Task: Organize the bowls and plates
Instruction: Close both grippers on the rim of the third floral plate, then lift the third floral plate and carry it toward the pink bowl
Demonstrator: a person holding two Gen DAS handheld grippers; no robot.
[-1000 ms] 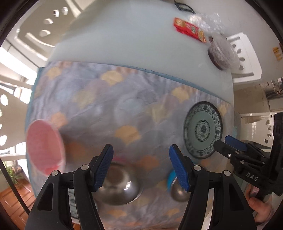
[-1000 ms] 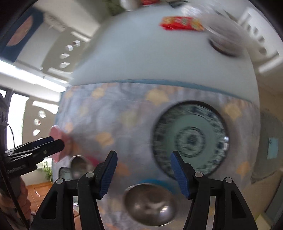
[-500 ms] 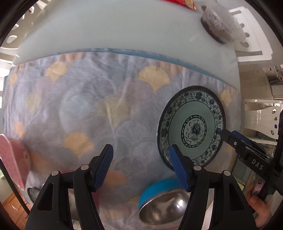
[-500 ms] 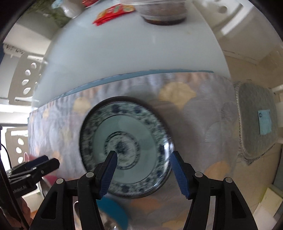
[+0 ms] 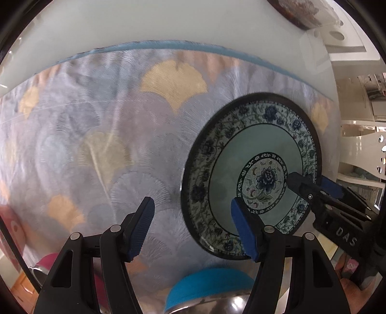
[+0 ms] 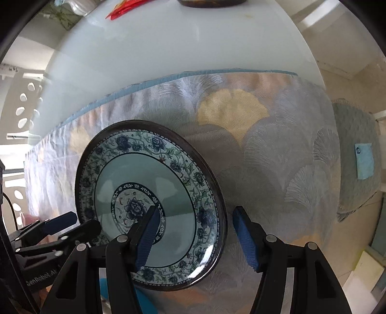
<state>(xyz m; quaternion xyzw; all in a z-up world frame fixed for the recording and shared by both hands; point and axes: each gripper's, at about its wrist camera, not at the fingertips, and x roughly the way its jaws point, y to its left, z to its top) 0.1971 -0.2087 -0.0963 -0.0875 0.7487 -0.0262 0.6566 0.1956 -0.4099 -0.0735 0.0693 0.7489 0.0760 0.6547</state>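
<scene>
A blue-and-white floral plate [image 5: 241,157] with a dark rim lies flat on the patterned cloth. My left gripper [image 5: 190,207] hovers open over the plate's left rim, one pad above the plate and one above the cloth. My right gripper [image 6: 196,213] hangs over the right rim [image 6: 217,193] of the same plate [image 6: 135,174]; its jaws are opening and the pads touch nothing. Each gripper shows in the other's view: the right gripper [image 5: 311,183] and the left gripper [image 6: 82,221]. A blue bowl with a steel inside [image 5: 205,285] sits at the near edge.
The fan-patterned cloth [image 5: 108,145] covers the near half of a white table [image 5: 168,21]. A pink bowl [image 5: 48,263] sits near left. A covered dish of dark food [image 5: 304,12] and a red packet [image 6: 125,7] lie at the far side. A cushioned chair [image 6: 354,154] stands right.
Both grippers have come down and closed in on the floral plate from either side, so it looms much larger. The steel bowls have slid toward the bottom edge of the views.
</scene>
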